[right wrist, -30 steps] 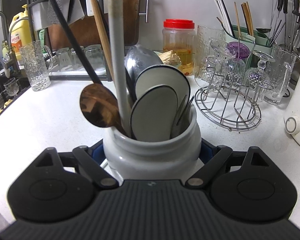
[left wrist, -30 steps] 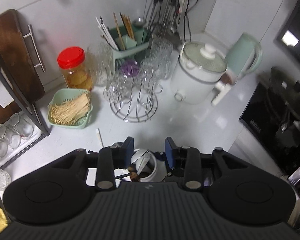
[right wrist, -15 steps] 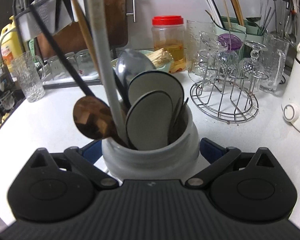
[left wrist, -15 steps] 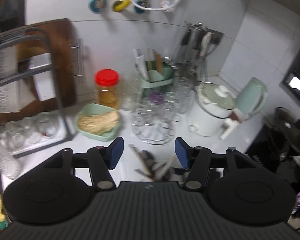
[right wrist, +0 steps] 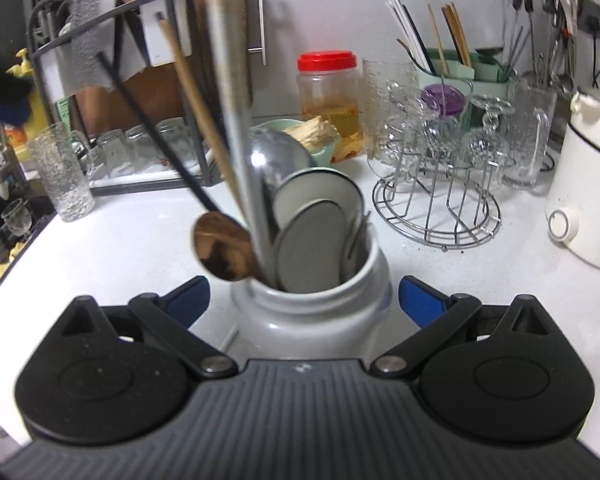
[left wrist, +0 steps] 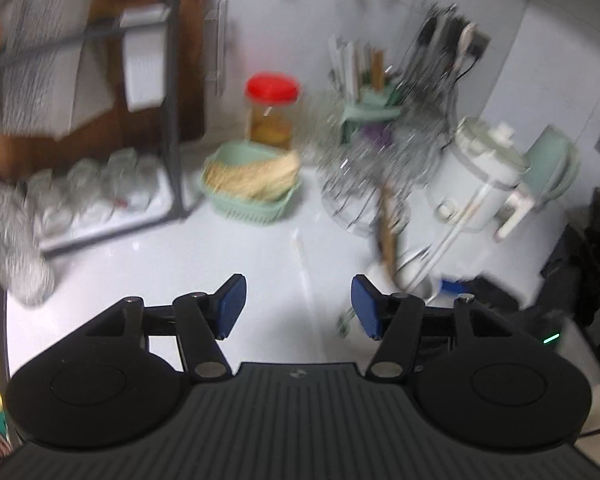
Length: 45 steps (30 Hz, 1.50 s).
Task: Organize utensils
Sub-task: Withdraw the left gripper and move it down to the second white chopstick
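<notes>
Left wrist view is smeared with blur: the glass rack (left wrist: 364,184) and far wall clutter barely resolve. The left gripper (left wrist: 298,306) hangs with jaws spread, nothing between them, over bare white counter (left wrist: 180,264). In the right wrist view the right gripper (right wrist: 304,300) straddles the utensil crock (right wrist: 312,312); its jaws are closing, pads clear of its sides. Handles (right wrist: 224,60) run out the top edge.
</notes>
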Each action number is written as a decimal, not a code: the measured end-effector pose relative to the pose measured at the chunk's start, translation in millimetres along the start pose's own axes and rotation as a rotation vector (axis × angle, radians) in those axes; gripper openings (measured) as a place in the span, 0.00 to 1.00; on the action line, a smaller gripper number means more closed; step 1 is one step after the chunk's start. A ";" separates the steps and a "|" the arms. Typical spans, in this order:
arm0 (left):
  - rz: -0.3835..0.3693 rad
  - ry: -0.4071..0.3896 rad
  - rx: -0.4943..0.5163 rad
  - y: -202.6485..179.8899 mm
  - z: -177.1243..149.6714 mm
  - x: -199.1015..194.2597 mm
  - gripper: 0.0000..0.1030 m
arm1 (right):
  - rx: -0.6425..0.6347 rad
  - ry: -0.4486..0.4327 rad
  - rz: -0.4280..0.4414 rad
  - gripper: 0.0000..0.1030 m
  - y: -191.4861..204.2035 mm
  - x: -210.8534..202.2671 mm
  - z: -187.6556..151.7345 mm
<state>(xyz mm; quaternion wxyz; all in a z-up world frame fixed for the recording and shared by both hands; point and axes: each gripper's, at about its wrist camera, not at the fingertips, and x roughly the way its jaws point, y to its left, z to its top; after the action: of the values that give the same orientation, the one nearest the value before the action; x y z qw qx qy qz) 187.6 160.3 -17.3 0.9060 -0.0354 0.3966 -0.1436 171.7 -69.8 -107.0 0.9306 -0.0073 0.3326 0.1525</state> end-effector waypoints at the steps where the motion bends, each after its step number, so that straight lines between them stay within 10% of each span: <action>1: 0.000 0.005 -0.013 6.3 -8.7 5.4 0.62 | -0.009 -0.001 -0.007 0.96 2.6 -1.1 0.0; 16: 0.024 0.049 -0.140 50.5 -64.6 53.3 0.62 | -0.029 0.020 -0.117 0.94 15.4 8.7 -1.7; 37: -0.109 0.158 -0.195 26.3 -4.3 199.9 0.64 | -0.052 0.025 -0.127 0.88 -5.3 7.5 -4.2; 45: -0.127 0.220 -0.188 13.9 22.4 253.9 0.42 | -0.045 0.015 -0.129 0.88 -4.6 7.1 -5.2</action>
<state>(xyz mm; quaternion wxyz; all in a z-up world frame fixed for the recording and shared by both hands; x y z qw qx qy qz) 370.7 99.2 -184.3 0.8388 -0.1290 0.5023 -0.1656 175.0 -72.8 -115.8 0.9356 -0.0506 0.3350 0.0993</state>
